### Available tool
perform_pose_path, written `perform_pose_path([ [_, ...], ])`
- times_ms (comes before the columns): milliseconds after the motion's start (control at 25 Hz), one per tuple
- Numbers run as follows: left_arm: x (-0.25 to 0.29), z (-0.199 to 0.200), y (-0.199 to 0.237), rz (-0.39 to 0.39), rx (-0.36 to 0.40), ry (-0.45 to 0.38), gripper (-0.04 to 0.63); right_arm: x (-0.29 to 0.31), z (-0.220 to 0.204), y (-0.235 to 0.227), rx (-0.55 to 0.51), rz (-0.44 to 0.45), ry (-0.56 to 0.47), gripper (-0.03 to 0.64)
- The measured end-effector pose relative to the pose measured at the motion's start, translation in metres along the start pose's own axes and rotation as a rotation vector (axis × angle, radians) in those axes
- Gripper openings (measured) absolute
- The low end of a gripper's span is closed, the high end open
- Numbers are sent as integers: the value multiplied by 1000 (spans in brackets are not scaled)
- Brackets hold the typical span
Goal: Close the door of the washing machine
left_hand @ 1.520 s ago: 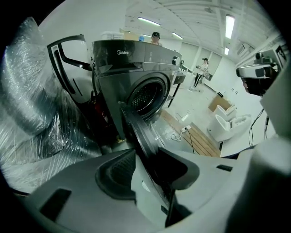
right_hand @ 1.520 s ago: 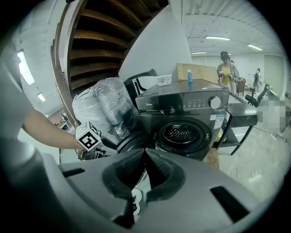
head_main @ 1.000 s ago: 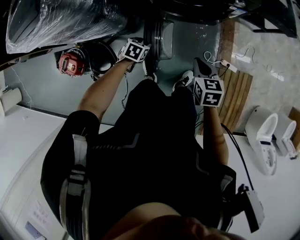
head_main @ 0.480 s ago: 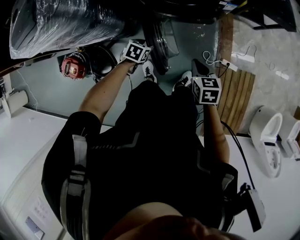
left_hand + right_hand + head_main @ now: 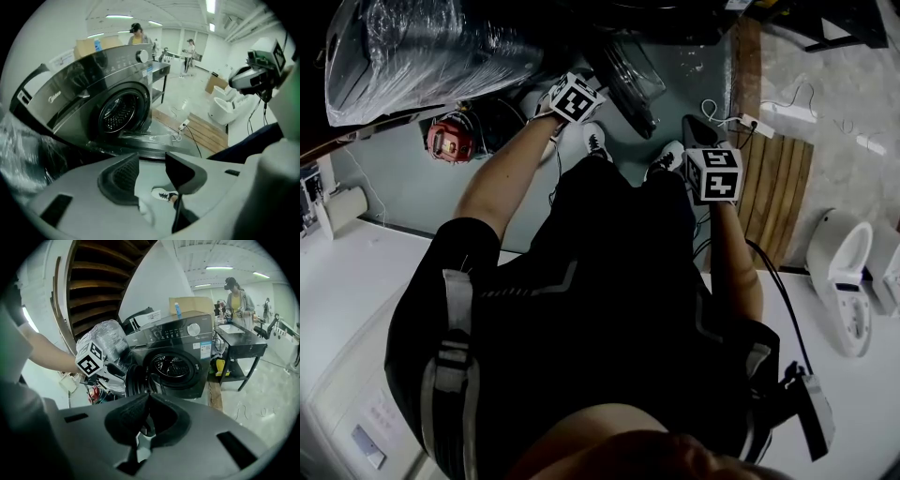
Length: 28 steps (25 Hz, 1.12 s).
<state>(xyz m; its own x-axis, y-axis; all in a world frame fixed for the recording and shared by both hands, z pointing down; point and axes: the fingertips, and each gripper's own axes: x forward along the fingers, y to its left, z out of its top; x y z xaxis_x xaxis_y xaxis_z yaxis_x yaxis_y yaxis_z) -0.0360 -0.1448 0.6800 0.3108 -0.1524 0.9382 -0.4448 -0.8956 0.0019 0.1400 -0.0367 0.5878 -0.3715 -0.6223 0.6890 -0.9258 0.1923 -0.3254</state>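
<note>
A dark front-loading washing machine (image 5: 180,357) stands with its round door (image 5: 135,379) partly open on the left of the drum opening (image 5: 174,365). In the head view the door (image 5: 628,80) slants away from the machine toward the right. My left gripper (image 5: 152,169) is beside the door's outer face (image 5: 140,143), and its marker cube (image 5: 575,98) shows just left of the door. Its jaws have just been opening; they stand open with nothing between them. My right gripper (image 5: 147,404) is shut and empty, hanging back from the machine above my right foot (image 5: 666,157).
A plastic-wrapped bulk (image 5: 431,47) sits left of the machine, with a red device (image 5: 445,141) on the floor beneath it. A wooden pallet (image 5: 773,187) and a power strip (image 5: 752,122) lie to the right. White toilets (image 5: 844,272) stand further right. A person (image 5: 236,298) works at a metal table (image 5: 239,345).
The door has swung from edge-on to slanting rightward toward the machine's front. My left gripper has followed it up and to the right. My right gripper has shifted slightly.
</note>
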Motion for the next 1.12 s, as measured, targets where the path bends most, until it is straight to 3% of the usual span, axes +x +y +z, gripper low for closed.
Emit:
perform_pose_path([
  [120, -4, 13, -10, 28, 221, 39, 175, -4, 1, -6, -2, 13, -11, 8],
  [200, -6, 22, -11, 50, 373, 68, 175, -1, 4, -9, -9, 23, -21, 57],
  [280, -2, 26, -9, 61, 495, 105, 175, 5, 4, -11, -7, 23, -26, 61],
  [560, 23, 49, -4, 59, 800, 146, 175, 55, -11, -19, -43, 5, 42, 103],
  [800, 44, 65, -1, 21, 957, 124, 175, 107, -31, -25, -76, -22, 126, 137],
  [1120, 56, 79, 16, -65, 973, 129, 170, 152, -38, -46, -88, -69, 195, 140],
])
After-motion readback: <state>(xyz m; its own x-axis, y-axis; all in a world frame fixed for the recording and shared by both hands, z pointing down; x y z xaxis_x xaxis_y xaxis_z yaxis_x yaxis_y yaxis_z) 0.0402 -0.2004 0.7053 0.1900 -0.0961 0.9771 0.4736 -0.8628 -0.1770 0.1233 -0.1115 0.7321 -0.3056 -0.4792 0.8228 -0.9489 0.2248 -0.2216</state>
